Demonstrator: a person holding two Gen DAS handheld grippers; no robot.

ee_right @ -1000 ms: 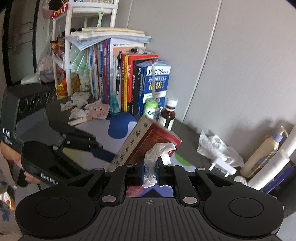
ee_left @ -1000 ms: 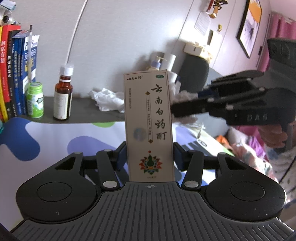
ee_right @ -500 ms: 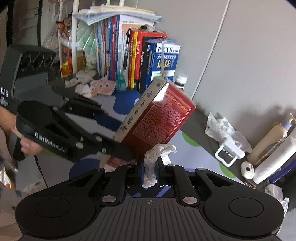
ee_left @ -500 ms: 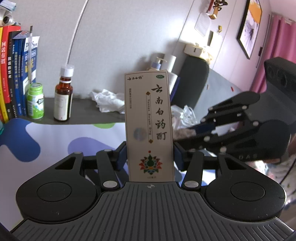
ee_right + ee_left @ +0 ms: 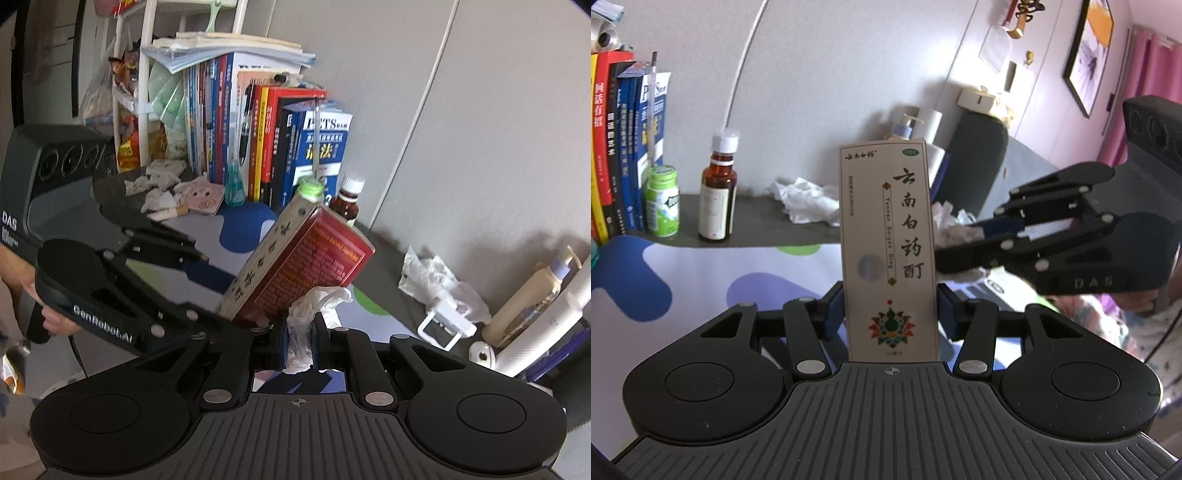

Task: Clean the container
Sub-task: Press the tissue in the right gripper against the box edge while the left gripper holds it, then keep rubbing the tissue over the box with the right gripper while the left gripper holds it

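Note:
A tall cream medicine box [image 5: 888, 251] with black Chinese lettering and a red side [image 5: 314, 266] stands upright in my left gripper [image 5: 890, 306], which is shut on its lower part. My right gripper [image 5: 300, 332] is shut on a wad of white tissue [image 5: 310, 314]. The wad touches the lower edge of the box's red side. In the left wrist view the right gripper [image 5: 940, 258] reaches in from the right, with the tissue [image 5: 955, 230] against the box's right edge. In the right wrist view the left gripper [image 5: 221, 291] holds the tilted box from the left.
A brown bottle [image 5: 716, 199], a green canister [image 5: 663, 201] and a row of books [image 5: 277, 140] stand at the back by the wall. Crumpled tissue [image 5: 803, 201] lies on the dark table strip. A lotion bottle [image 5: 532, 295] and a white clip [image 5: 447, 325] sit at the right.
The right gripper with the tissue went down along the box's right side, then came partway back up. The left gripper and the box stayed where they were.

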